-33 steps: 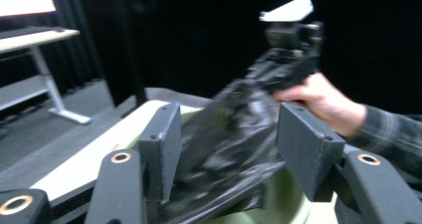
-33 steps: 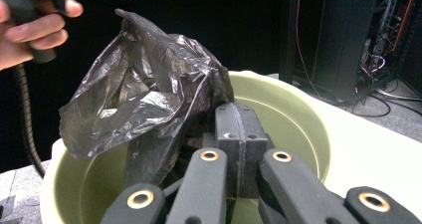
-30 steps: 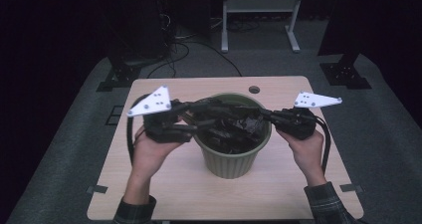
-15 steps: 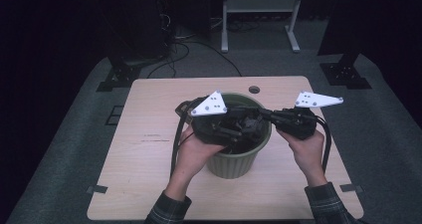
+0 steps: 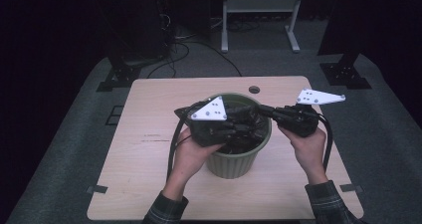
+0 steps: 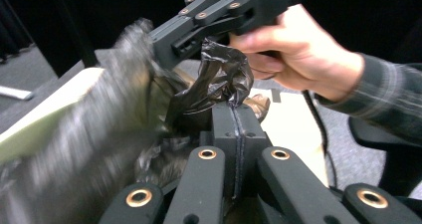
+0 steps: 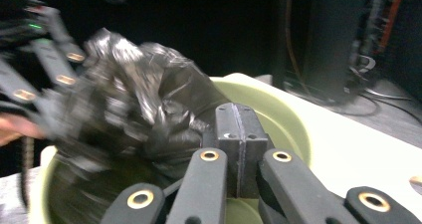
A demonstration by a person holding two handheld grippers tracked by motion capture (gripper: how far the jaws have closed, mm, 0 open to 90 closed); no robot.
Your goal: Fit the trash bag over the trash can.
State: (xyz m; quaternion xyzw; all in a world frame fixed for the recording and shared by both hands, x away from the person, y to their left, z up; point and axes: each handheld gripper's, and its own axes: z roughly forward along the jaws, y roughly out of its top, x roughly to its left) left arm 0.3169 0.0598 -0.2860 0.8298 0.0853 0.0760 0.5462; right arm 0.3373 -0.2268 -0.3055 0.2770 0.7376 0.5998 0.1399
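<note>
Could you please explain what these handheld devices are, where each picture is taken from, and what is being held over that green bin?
A person holds a two-jaw tool in each hand at a wooden table. The high view looks down from above; each gripper view comes from a camera riding on that tool, looking along its black jaws. On the table stands a pale green bin with a black plastic bag in it. The left gripper has just closed, and a fold of the bag is pinched between its jaws. The right gripper is also shut, apparently on the bag's edge, though blur makes that less certain.
</note>
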